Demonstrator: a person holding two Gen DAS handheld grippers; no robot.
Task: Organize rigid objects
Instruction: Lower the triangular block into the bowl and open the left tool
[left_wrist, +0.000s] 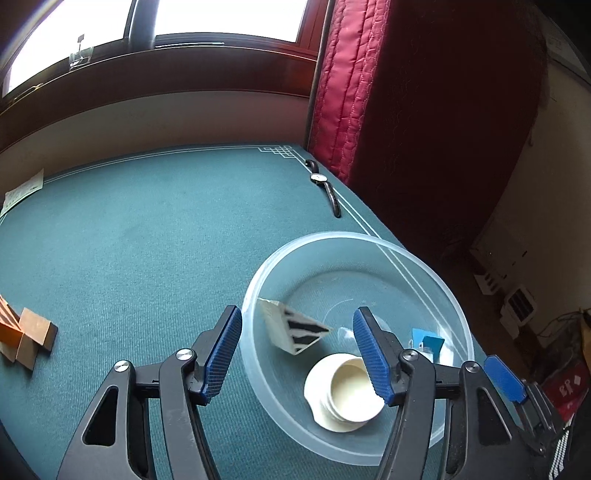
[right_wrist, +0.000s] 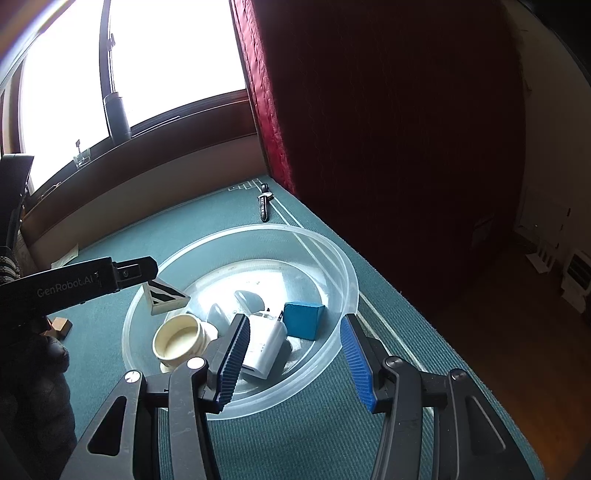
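My left gripper (left_wrist: 297, 350) stands with its blue pads apart and nothing between them; the jaws are spread over the near rim of the clear plastic bowl (left_wrist: 439, 269). Just ahead of them, at about twelve o'clock from the fingertips, the triangular black-and-white block (left_wrist: 295, 330) sits inside the bowl, tilted, its sharp corner pointing toward three o'clock in the left wrist view and its long edge running roughly nine to three. No pad touches it; whether it rests on the bowl floor or is still in the air, I cannot tell.

Below it, at five o'clock from the block, the cream jar lid (left_wrist: 349, 391) lies open side up, partly behind my right-hand finger. At three o'clock, the blue cube (left_wrist: 428, 343) sits near the far wall of the bowl.

My right gripper (right_wrist: 293, 354) is also open, jaws well apart, holding nothing. It hovers over the bowl's near rim, with the white charger plug (right_wrist: 266, 343) just beside its left pad, lying long axis from one to seven o'clock. The blue cube is at twelve o'clock from the fingertips, the lid at ten o'clock.

In the right wrist view my left gripper's finger reaches in from nine o'clock, its tip right above the triangular block.

Outside the bowl, on the green table mat (left_wrist: 147, 229), a wristwatch (left_wrist: 325, 188) lies at twelve o'clock, and wooden blocks (left_wrist: 31, 336) sit far off at nine o'clock.
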